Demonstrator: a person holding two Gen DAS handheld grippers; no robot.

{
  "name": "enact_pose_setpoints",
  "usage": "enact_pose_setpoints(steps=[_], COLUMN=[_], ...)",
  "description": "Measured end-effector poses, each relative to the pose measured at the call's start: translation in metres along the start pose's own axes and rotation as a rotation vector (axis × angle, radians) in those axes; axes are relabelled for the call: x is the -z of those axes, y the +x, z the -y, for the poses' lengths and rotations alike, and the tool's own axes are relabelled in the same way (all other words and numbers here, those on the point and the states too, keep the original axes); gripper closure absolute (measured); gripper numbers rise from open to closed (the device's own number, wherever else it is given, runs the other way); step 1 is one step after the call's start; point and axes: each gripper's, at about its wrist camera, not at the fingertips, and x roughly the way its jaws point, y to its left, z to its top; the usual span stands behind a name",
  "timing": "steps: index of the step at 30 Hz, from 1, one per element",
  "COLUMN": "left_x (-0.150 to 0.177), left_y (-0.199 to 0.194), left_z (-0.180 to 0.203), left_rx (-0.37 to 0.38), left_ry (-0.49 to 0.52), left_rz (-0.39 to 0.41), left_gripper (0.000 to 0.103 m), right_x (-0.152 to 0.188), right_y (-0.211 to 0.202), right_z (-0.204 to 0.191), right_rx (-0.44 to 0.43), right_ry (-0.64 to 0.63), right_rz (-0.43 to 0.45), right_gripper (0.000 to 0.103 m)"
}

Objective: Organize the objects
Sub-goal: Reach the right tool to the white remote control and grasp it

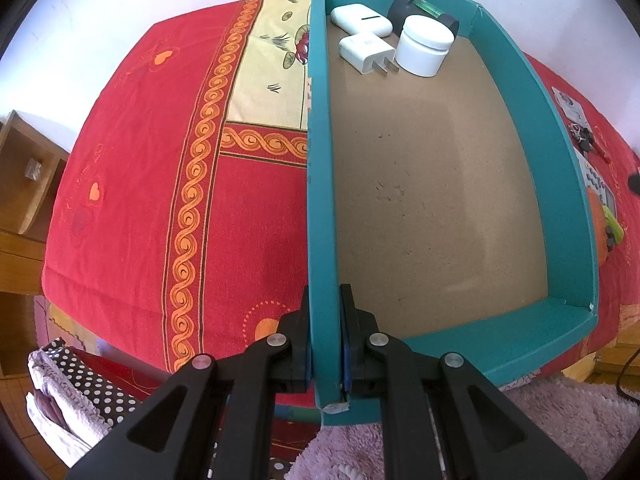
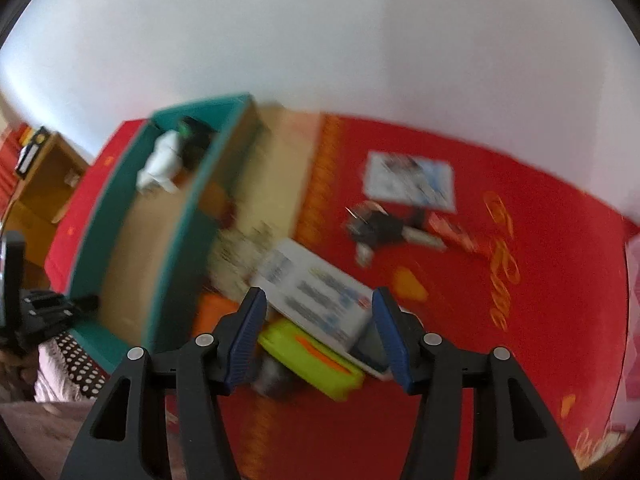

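My box [image 1: 440, 184] sits on the red cloth [image 1: 120, 200], left gripper [image 1: 325, 344] clenched on its near wall. Right gripper [image 2: 318, 336] is released, empty, above the calculator [image 2: 316, 292] right of the box. It's blurred, so I could grab the green case [image 2: 312, 356] too.

Open teal box [image 1: 520, 120] with a brown cardboard floor; a white case [image 1: 361, 19], white charger plug [image 1: 366, 53] and white jar [image 1: 425, 45] are clustered at its far end
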Motion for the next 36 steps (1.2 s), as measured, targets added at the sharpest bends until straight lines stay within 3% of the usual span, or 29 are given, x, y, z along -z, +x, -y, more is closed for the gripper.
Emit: enact_pose_setpoints(steps=[5, 11, 15, 18, 24, 29, 33, 36], left_x=[0.001, 0.002, 0.001, 0.002, 0.001, 0.001, 0.001, 0.002], left_y=[0.000, 0.000, 0.000, 0.000, 0.000, 0.000, 0.000, 0.000], left_z=[0.001, 0.001, 0.001, 0.000, 0.000, 0.000, -0.001, -0.001], left_rx=[0.000, 0.000, 0.000, -0.001, -0.001, 0.000, 0.001, 0.000], left_ry=[0.000, 0.000, -0.001, 0.001, 0.003, 0.002, 0.001, 0.001], left_rz=[0.000, 0.001, 0.000, -0.001, -0.002, -0.001, 0.001, 0.000], left_gripper=[0.094, 0.094, 0.094, 0.094, 0.094, 0.094, 0.094, 0.094], right_x=[0.016, 0.018, 0.014, 0.008, -0.004, -0.004, -0.006, -0.006], right_y=[0.013, 0.020, 0.029, 0.037, 0.058, 0.072, 0.075, 0.072], right_z=[0.024, 0.029, 0.024, 0.016, 0.000, -0.020, -0.016, -0.003], right_rx=[0.040, 0.010, -0.006, -0.041, -0.015, 0.033, 0.030, 0.047], right_ry=[-0.004, -0.043, -0.116, -0.202, -0.372, -0.453, -0.358, -0.251], right_rz=[-0.063, -0.092, -0.095, -0.122, -0.201, -0.217, -0.177, -0.141], right_gripper=[0.046, 0.046, 0.046, 0.037, 0.032, 0.028, 0.030, 0.038])
